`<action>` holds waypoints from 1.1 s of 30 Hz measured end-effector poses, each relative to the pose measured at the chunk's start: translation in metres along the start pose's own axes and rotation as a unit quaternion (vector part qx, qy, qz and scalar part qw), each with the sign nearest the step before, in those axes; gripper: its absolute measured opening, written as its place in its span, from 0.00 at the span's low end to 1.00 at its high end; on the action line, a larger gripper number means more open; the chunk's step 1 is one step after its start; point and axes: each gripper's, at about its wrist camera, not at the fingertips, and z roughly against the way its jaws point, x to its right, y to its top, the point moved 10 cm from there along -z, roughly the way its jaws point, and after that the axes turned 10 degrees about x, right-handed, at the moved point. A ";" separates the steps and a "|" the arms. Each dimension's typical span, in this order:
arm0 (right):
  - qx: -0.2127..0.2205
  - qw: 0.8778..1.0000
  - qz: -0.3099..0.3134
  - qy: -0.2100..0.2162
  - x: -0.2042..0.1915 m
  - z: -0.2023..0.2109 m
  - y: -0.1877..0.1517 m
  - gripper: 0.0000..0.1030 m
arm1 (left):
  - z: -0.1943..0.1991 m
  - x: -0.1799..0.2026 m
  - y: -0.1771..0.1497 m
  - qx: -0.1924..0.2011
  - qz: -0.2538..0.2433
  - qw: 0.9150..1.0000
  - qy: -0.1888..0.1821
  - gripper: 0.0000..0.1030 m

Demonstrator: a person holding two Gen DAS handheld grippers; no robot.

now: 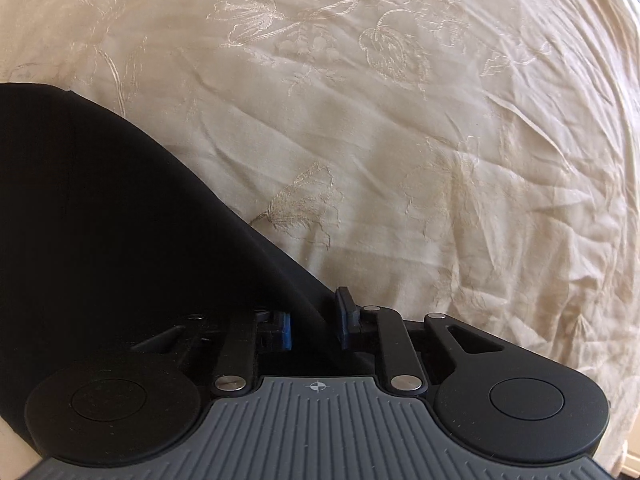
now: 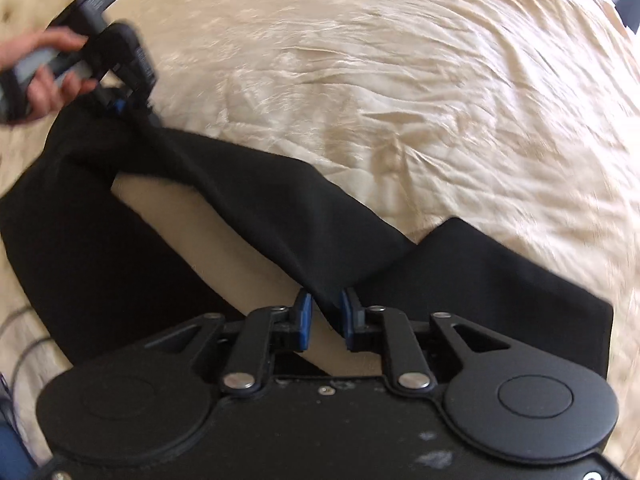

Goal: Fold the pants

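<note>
Black pants (image 2: 260, 208) lie spread on a cream bedspread (image 2: 400, 80). One leg runs diagonally up to the left, where my left gripper (image 2: 118, 106), held by a person's hand (image 2: 44, 76), is shut on its bunched end. In the left wrist view the pants (image 1: 100, 220) fill the left side, and a fold of them is clamped between the blue pads of the left gripper (image 1: 314, 326). My right gripper (image 2: 325, 318) stands open low over the crotch area. The cloth's edge lies between its pads, with bedspread showing beside it. The other leg runs along the left; the waist part (image 2: 500, 288) lies at the right.
The embroidered bedspread (image 1: 400, 140) is wrinkled and stretches wide to the right and far side. A tufted cream edge (image 2: 24, 0) borders the upper left. A thin cable (image 2: 24, 340) lies at the lower left, beside a bit of blue cloth (image 2: 12, 452).
</note>
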 end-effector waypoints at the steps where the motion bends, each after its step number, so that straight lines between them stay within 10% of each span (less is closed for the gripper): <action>1: 0.003 0.999 -0.039 -0.010 0.009 0.004 -0.002 0.28 | 0.005 -0.001 -0.003 0.009 -0.002 1.000 -0.004 0.17; 5: 0.011 0.970 -0.224 -0.090 0.069 0.021 -0.026 0.32 | 0.027 -0.004 -0.016 0.047 -0.005 0.999 -0.017 0.15; 10: 0.033 0.895 -0.410 -0.172 0.142 0.037 -0.068 0.35 | 0.050 -0.009 -0.034 0.073 -0.009 0.997 -0.028 0.15; 16: 0.055 0.818 -0.542 -0.185 0.185 0.026 -0.093 0.37 | 0.062 -0.017 -0.050 0.079 -0.010 0.996 -0.032 0.15; 20: 0.071 0.787 -0.586 -0.179 0.194 0.021 -0.097 0.38 | 0.062 -0.019 -0.053 0.087 -0.007 0.996 -0.034 0.15; 23: 0.083 0.787 -0.586 -0.173 0.194 0.027 -0.088 0.03 | 0.069 -0.018 -0.053 0.103 -0.017 0.994 -0.035 0.11; 28: 0.129 0.842 -0.499 -0.160 0.183 0.085 -0.050 0.03 | 0.097 -0.014 -0.058 0.133 -0.040 0.989 -0.042 0.10; 33: 0.152 0.862 -0.454 -0.166 0.163 0.155 -0.059 0.03 | 0.130 -0.016 -0.086 0.149 -0.048 0.987 -0.047 0.09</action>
